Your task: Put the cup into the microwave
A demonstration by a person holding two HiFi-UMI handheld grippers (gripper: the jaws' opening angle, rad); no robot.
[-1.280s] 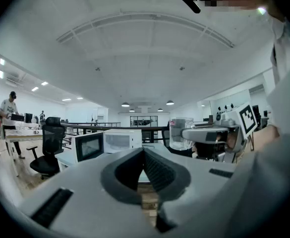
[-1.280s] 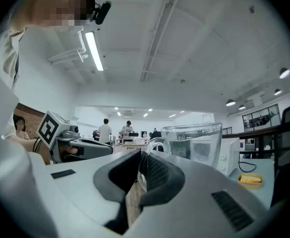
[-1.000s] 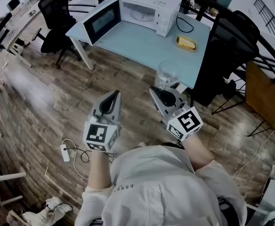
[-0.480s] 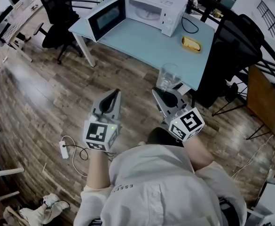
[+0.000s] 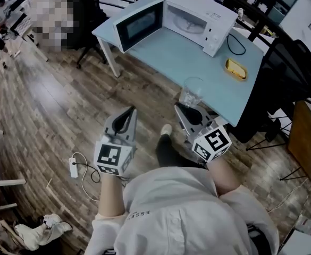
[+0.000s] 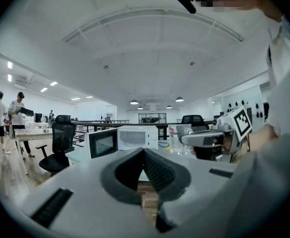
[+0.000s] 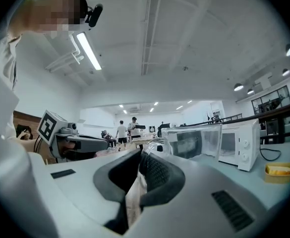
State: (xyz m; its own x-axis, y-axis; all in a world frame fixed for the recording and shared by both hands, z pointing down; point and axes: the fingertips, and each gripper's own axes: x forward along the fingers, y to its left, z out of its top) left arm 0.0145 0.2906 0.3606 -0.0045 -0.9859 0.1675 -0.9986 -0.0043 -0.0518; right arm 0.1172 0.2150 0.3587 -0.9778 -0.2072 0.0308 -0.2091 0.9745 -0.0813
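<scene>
Both closed, your right tongs (image 5: 183,108) on the clear glass cup (image 5: 191,92) by the near edge of the blue tabletop (image 5: 182,52), left tongs (image 5: 129,112) empty.

The microwave (image 5: 198,20) is white with a dark window in its door, the tabletop (image 5: 198,62) is pale blue on white legs, and the small thing (image 5: 236,69) on it is yellow. The cup (image 5: 191,92) is clear glass without colour, while the left tongs (image 5: 128,111) and the right tongs (image 5: 182,108) are grey with black ribbed pads (image 6: 157,175), and each cube (image 5: 112,158) is white with a pattern of black squares. The floor (image 5: 49,116) is brown wood in planks, the chair (image 5: 272,84) is black, and the shirt (image 5: 187,211) is off-white.
</scene>
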